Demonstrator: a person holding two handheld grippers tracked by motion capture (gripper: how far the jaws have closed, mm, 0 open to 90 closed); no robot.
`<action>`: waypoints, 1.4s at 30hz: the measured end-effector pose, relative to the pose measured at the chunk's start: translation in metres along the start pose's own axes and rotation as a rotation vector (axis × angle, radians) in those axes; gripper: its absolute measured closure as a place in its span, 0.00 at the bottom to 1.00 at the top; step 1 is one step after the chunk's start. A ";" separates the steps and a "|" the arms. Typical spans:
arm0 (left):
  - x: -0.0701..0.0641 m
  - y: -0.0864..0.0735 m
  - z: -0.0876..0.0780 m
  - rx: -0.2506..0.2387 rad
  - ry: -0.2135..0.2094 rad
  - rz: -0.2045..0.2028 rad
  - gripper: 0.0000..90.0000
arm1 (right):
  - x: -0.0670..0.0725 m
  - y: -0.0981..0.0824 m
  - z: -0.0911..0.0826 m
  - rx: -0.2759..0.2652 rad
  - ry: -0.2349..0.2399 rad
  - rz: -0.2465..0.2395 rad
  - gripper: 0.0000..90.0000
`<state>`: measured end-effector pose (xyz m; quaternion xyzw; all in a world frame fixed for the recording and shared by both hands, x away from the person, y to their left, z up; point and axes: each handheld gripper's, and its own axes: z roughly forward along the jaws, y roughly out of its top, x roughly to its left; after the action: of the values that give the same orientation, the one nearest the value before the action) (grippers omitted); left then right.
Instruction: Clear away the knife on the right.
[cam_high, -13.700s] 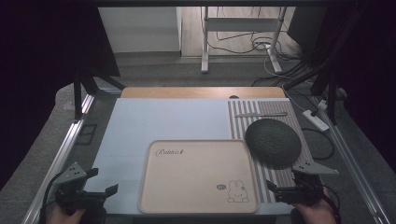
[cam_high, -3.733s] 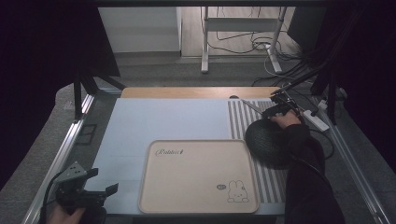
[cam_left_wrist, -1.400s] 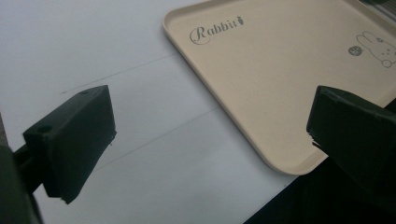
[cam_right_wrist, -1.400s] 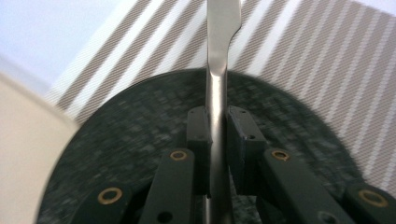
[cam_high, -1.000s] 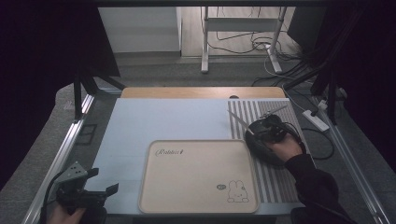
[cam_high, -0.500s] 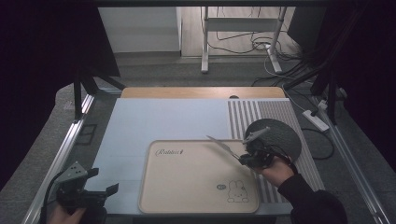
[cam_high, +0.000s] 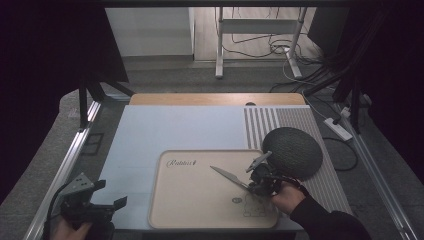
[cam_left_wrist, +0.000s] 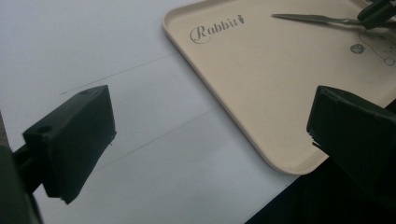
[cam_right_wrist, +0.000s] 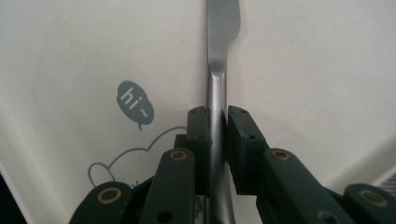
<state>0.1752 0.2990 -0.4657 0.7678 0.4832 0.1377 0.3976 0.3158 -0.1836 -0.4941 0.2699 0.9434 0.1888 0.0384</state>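
The right hand-held gripper (cam_high: 261, 181) is clenched on the handle of a metal butter knife (cam_right_wrist: 221, 60), holding it over the beige tray (cam_high: 190, 210), blade pointing toward the tray's middle. This looks like the placing step: lower the knife flat onto the tray, then let go. The left hand-held gripper (cam_high: 95, 207) rests spread wide, holding nothing, at the bench's (cam_high: 165, 125) near-left corner.

Each hand-held gripper is matt black, the right hand-held gripper (cam_right_wrist: 217, 140) with blocky pads on linkage arms pinned by brass-ringed screws, the left hand-held gripper (cam_high: 102, 202) topped by a grey three-cornered plate, beside a dark sleeve (cam_high: 325, 222) at lower right.
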 end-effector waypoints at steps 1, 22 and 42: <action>0.000 0.000 0.000 0.000 0.000 -0.002 0.02 | 0.000 0.000 0.003 0.023 0.021 0.001 0.88; 0.000 0.000 0.001 0.008 0.003 -0.005 0.02 | 0.016 0.064 0.026 -0.016 0.094 -0.201 1.00; 0.000 0.000 0.000 0.006 0.002 0.002 0.02 | -0.020 0.058 0.030 0.030 0.012 -0.110 1.00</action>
<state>0.1754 0.2987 -0.4659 0.7693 0.4831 0.1374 0.3948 0.3665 -0.1382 -0.5010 0.2172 0.9597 0.1738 0.0392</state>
